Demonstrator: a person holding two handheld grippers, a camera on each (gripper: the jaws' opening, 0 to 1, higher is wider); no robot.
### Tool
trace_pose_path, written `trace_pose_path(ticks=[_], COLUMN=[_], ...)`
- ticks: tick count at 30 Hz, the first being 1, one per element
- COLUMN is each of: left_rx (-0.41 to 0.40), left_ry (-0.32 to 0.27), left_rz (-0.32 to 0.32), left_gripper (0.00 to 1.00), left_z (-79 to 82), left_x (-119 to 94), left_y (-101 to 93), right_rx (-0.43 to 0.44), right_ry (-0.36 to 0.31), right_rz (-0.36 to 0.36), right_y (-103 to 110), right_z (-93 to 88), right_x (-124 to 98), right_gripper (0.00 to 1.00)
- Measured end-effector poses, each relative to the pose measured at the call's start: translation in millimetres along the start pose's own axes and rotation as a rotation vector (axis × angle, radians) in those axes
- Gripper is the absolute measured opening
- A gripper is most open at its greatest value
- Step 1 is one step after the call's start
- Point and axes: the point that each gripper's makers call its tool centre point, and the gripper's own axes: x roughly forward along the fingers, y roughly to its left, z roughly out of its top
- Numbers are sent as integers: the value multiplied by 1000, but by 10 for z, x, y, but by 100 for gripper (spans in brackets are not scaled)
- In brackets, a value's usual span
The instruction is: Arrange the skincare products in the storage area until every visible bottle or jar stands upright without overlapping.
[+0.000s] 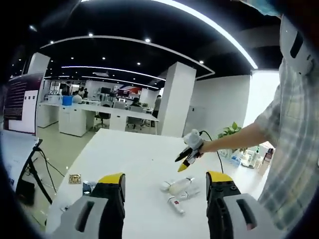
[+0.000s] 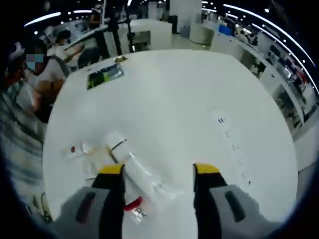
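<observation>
Several skincare items lie flat in a cluster on the white table [image 1: 134, 154]. Among them are a clear bottle [image 1: 179, 186] and a white tube with a red mark [image 1: 175, 204]. My left gripper [image 1: 166, 177] is open and held back from them, above the near table edge. My right gripper [image 1: 185, 162], in a person's hand, hovers just above the cluster. In the right gripper view the clear bottle [image 2: 144, 175] lies between the jaws of my open right gripper [image 2: 158, 169], apart from both. The white tube [image 2: 75, 149], a white cap-like piece [image 2: 114, 139] and a small red piece [image 2: 132, 204] lie to its left.
A white power strip [image 2: 230, 142] lies on the table [image 2: 169, 89] to the right, and a green card [image 2: 104, 74] sits at the far left edge. A small gold object [image 1: 75, 178] rests near the left edge. A stand with cables [image 1: 35, 169] is off the table's left.
</observation>
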Motion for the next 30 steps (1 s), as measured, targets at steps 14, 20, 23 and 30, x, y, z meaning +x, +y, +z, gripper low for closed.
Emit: trace_pose_path(ticks=[14, 20, 23, 30], left_rx=[8, 11, -4, -17], left_ry=[15, 25, 13, 13], left_rz=[61, 98, 117, 162], left_gripper=[68, 68, 68, 67], left_z=[-34, -59, -33, -56], left_x=[-167, -228, -286, -408], left_y=[118, 202, 263, 361], right_rx=[-153, -196, -202, -229], right_ry=[238, 279, 290, 342], right_rz=[113, 124, 126, 154], right_y=[154, 184, 200, 277], right_z=[-312, -344, -342, -385], right_x=[298, 392, 440, 544], right_gripper=[53, 52, 50, 51])
